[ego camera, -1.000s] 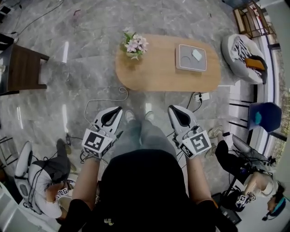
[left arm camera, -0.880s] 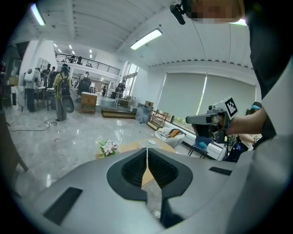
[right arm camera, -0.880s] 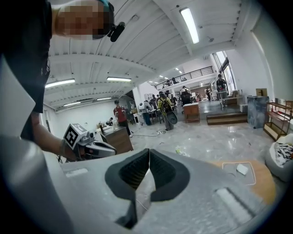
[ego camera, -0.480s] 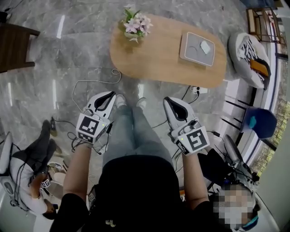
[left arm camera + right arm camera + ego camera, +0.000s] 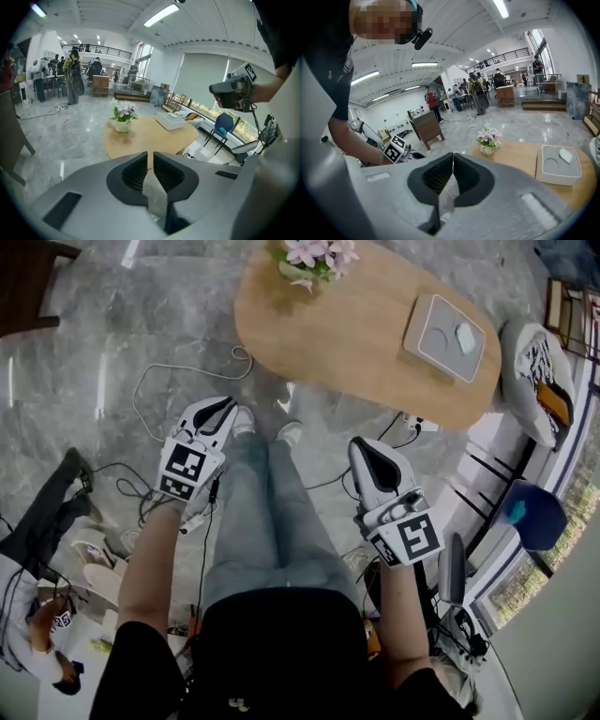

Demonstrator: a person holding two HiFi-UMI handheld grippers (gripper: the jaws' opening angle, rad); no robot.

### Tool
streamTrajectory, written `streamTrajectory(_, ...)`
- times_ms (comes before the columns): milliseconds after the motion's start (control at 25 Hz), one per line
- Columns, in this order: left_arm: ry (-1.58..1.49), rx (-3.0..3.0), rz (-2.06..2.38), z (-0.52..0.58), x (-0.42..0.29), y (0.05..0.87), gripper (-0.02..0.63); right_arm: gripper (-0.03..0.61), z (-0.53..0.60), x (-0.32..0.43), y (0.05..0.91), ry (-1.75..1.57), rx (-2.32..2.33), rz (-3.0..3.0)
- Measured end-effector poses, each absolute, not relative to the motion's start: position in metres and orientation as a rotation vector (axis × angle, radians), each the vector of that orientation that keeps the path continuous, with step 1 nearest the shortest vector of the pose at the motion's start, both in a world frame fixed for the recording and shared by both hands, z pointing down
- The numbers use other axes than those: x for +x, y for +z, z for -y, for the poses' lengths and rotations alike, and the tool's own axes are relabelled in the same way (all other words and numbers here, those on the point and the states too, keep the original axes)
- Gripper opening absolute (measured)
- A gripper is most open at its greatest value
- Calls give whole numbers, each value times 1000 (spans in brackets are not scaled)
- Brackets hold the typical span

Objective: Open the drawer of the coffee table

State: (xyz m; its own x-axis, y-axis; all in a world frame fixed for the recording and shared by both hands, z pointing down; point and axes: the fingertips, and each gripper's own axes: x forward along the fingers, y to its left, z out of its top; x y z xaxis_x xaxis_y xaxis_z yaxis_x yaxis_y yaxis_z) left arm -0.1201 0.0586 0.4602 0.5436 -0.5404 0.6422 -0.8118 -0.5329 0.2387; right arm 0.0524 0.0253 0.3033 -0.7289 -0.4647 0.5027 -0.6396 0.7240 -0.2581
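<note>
The coffee table has an oval wooden top and stands ahead of me; no drawer shows in any view. On it are a pot of pink flowers and a grey tray. My left gripper hangs low over the floor, short of the table's near edge and to the left of my legs. Its jaws have just been opening; a narrow gap shows between them in the left gripper view, with nothing in it. My right gripper is shut and empty, also short of the table.
A white cable loops on the marble floor by the left gripper. A power strip lies under the table's right end. A blue chair and a cushioned seat stand at the right. A person sits at the left.
Both grippers have sunk toward the floor, and my head has come closer to the table. The left gripper now sits further up and left in the view.
</note>
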Motion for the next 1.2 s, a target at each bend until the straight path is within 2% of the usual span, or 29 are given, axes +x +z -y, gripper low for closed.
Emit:
streamTrajectory(280,753,2278,1047,-53,-109,543,88,0,-22,57,371,608,813,2507)
streamTrajectory(680,843,2265,1014,-39,-98,659,206,0,-24,74,461,695,837,2475)
streamTrajectory(1200,843,2349,953,-13,-90,766,250,0,-25,95,530,781,910,2422)
